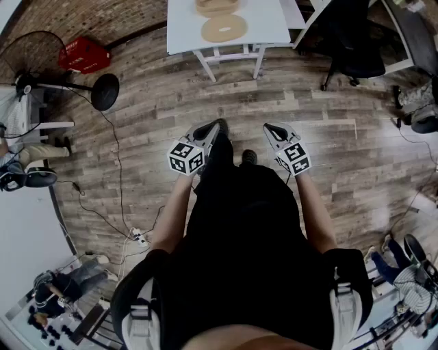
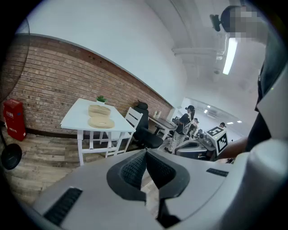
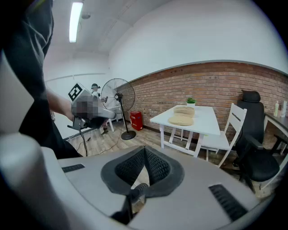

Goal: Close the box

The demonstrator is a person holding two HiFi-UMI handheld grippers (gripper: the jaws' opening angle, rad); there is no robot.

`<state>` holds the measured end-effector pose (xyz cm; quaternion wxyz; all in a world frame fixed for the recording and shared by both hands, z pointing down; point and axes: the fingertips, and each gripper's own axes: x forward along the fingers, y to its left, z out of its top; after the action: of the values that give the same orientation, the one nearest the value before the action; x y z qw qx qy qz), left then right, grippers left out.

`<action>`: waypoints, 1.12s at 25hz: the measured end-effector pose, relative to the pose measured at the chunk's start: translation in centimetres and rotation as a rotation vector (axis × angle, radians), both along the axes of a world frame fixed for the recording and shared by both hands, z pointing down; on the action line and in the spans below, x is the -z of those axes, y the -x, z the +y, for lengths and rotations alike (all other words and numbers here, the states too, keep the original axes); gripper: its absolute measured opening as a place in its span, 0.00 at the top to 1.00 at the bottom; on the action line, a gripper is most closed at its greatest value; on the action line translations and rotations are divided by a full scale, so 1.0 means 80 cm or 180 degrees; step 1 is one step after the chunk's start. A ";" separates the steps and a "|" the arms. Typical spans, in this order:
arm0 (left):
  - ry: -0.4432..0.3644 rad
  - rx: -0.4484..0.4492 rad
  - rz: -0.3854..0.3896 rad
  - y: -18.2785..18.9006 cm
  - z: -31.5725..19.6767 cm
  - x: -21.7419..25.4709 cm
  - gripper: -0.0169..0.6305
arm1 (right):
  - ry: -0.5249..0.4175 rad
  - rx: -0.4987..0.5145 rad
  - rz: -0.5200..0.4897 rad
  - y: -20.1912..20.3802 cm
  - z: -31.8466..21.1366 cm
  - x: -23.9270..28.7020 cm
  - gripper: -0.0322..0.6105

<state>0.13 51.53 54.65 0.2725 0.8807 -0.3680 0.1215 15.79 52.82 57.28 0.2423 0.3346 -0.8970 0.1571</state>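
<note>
A round pale wooden box (image 1: 217, 5) and its flat round lid (image 1: 224, 29) lie side by side on a white table (image 1: 274, 27) across the room. Both grippers are held well short of it, in front of my body over the wooden floor. My left gripper (image 1: 220, 124) is shut with nothing between its jaws, and so is my right gripper (image 1: 267, 127). In the left gripper view the shut left gripper (image 2: 145, 152) points toward the box (image 2: 99, 110) and lid (image 2: 101, 121). In the right gripper view the shut right gripper (image 3: 145, 150) faces the box (image 3: 183, 111) and lid (image 3: 180, 120).
A standing fan (image 1: 102, 90) and a red crate (image 1: 83, 55) stand to the left by the brick wall. A black office chair (image 1: 356, 48) and a white chair (image 3: 225, 134) sit right of the table. Cables (image 1: 116, 171) trail over the floor at left. People sit at the far left.
</note>
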 end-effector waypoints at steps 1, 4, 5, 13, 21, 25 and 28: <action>-0.0017 0.0009 0.0000 -0.001 -0.005 0.000 0.94 | -0.0017 0.0015 0.0002 0.000 -0.004 0.000 0.95; -0.0049 0.0025 -0.0004 -0.005 -0.015 0.000 0.94 | -0.0032 0.0026 -0.0023 0.000 -0.013 0.000 0.95; -0.0051 0.0023 -0.0005 -0.006 -0.016 -0.001 0.94 | -0.0012 0.0021 -0.0027 0.000 -0.013 -0.001 0.95; -0.0076 -0.0047 -0.0079 -0.003 -0.032 -0.003 0.94 | -0.0035 -0.0023 -0.0038 0.003 -0.038 0.003 0.95; -0.0181 -0.0067 -0.0092 0.005 -0.068 0.010 0.94 | 0.0040 -0.0203 -0.0337 0.015 -0.077 0.018 0.95; -0.0197 -0.0093 -0.0092 0.015 -0.095 0.015 0.94 | 0.0074 -0.0246 -0.0314 0.022 -0.101 0.015 0.95; -0.0211 -0.0120 -0.0071 0.029 -0.122 0.020 0.94 | 0.0084 -0.0257 -0.0262 0.036 -0.124 0.012 0.95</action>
<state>-2.17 41.76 53.06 0.2366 0.8946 -0.3581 0.1243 12.90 42.89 56.29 0.2029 0.3605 -0.8899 0.1922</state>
